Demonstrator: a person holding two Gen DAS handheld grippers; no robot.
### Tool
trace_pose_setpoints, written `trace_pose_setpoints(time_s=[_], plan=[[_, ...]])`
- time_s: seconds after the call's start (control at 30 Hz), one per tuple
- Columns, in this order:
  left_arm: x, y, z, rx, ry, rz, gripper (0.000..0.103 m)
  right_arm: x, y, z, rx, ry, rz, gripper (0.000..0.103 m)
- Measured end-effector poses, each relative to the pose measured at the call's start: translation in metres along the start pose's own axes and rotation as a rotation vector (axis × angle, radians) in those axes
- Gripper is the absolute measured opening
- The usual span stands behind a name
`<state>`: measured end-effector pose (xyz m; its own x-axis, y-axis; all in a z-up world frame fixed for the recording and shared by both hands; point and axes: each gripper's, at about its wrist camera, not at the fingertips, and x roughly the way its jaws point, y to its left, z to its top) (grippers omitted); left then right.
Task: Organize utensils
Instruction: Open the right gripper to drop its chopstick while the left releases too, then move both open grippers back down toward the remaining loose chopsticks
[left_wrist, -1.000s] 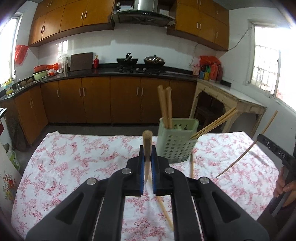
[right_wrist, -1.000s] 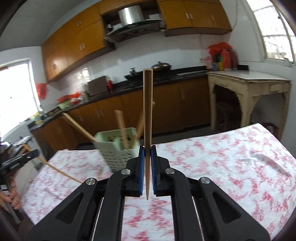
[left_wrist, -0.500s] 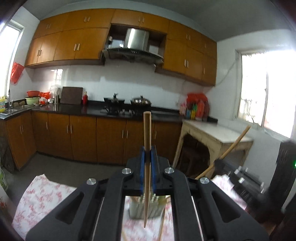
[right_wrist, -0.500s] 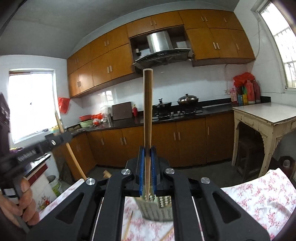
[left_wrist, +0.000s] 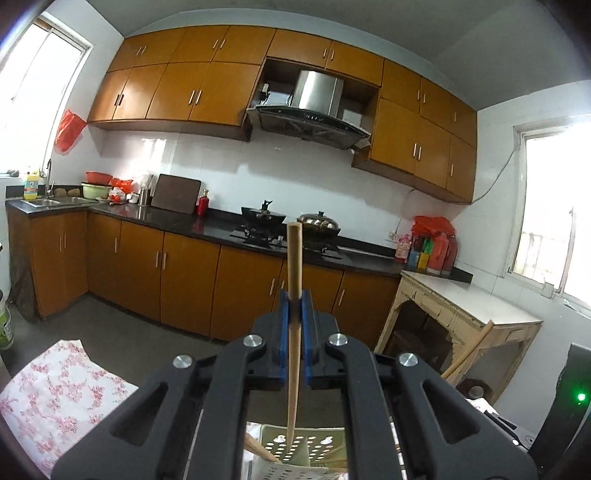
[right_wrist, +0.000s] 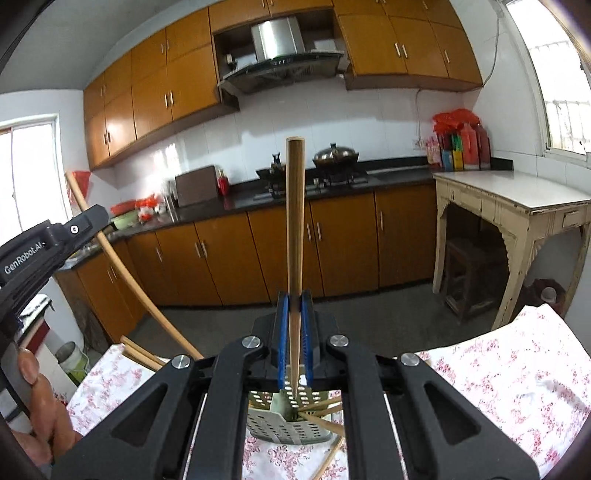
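Observation:
My left gripper (left_wrist: 294, 306) is shut on an upright wooden chopstick (left_wrist: 294, 258). Its thin tip hangs just over the green perforated holder (left_wrist: 314, 443) at the bottom edge of the left wrist view. My right gripper (right_wrist: 294, 306) is shut on a second chopstick (right_wrist: 295, 221), tip down over the same holder (right_wrist: 280, 424). Several chopsticks (right_wrist: 321, 417) lean inside the holder. In the right wrist view the left gripper (right_wrist: 88, 218) comes in from the left with its chopstick (right_wrist: 122, 266) slanting down. A hand (right_wrist: 40, 406) grips its handle.
The table wears a floral cloth (right_wrist: 517, 387). Loose chopsticks lie on it at the left (right_wrist: 140, 354) and in front of the holder (right_wrist: 328, 458). Beyond the table are brown cabinets (left_wrist: 184, 280) and a cream side table (right_wrist: 517, 195).
Both grippers have risen and come in over the holder, each still clamping its chopstick. The holder has dropped from mid-frame to the bottom of both views.

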<state>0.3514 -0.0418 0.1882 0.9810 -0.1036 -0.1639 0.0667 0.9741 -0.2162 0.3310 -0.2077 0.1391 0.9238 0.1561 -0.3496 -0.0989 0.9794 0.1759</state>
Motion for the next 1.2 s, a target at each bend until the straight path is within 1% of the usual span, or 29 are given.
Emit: trace_pose_setpoints(time_s=[0.17,0.33,0.4,0.43,0.47,0.5,0.53,0.57,0.67,0.87,1.07,1.2], plan=[[0.02,0.01,-0.017,-0.01,0.069,0.014,0.007,0.014,0.001,-0.008,0.016,0.048,0.001,0.008],[0.033,0.015,-0.028,0.001,0.119,0.021,0.007,0.027,-0.001,-0.013,0.03,0.093,-0.006,0.008],[0.037,0.018,-0.03,0.001,0.149,0.029,0.01,0.032,-0.003,-0.013,0.031,0.122,-0.004,0.01],[0.037,0.021,-0.032,0.0,0.156,0.033,0.017,0.033,-0.003,-0.014,0.034,0.129,0.002,0.013],[0.037,0.022,-0.033,0.0,0.159,0.038,0.028,0.032,-0.003,-0.014,0.035,0.13,0.003,0.024],[0.036,0.023,-0.032,0.0,0.16,0.05,0.032,0.029,-0.003,-0.014,0.034,0.123,-0.004,0.037],[0.036,0.025,-0.032,0.002,0.161,0.056,0.035,0.028,-0.003,-0.013,0.035,0.114,-0.008,0.041],[0.034,0.026,-0.031,0.005,0.164,0.059,0.035,0.025,-0.004,-0.011,0.036,0.101,-0.014,0.042],[0.029,0.027,-0.029,0.008,0.173,0.063,0.038,0.017,-0.005,-0.007,0.045,0.089,-0.015,0.042],[0.008,0.029,-0.019,0.017,0.16,0.08,0.043,0.001,-0.008,-0.003,0.047,0.061,-0.028,0.042],[-0.028,0.035,-0.011,0.028,0.137,0.105,0.045,-0.028,-0.014,-0.002,0.051,0.032,-0.045,0.042],[-0.058,0.046,-0.014,0.025,0.134,0.129,0.049,-0.057,-0.024,-0.014,0.065,0.018,-0.056,0.042]])
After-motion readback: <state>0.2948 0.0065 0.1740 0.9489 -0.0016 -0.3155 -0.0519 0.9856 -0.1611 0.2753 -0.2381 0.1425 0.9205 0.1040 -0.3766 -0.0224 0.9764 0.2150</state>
